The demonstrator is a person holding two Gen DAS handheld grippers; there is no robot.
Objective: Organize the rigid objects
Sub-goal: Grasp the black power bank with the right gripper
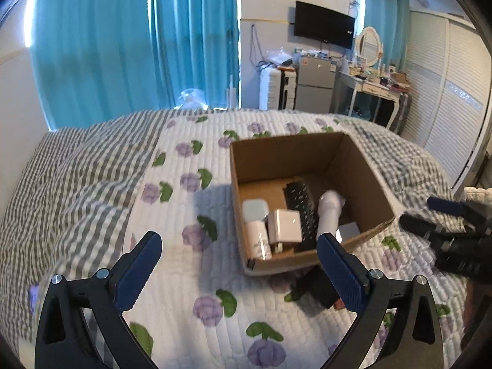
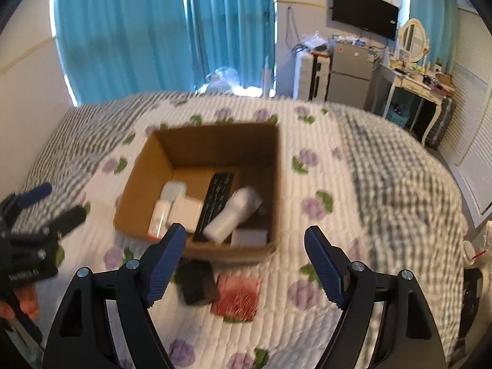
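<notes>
Left gripper (image 1: 238, 264) and right gripper (image 2: 244, 256): both spread wide, grasping nothing, above the quilt (image 1: 190, 215). On the quilt just before the box lie a black block (image 2: 196, 283) and a red packet (image 2: 238, 295), side by side. Beyond them, the open cardboard box (image 2: 141, 181) holds a black remote (image 2: 216, 200), a white bottle (image 2: 232, 213), a white cube (image 1: 284, 226), a pale grey case (image 1: 254, 210), a white tube (image 1: 258, 241) and a small white box (image 2: 249, 236). Fridge (image 2: 349, 70) at the far wall
</notes>
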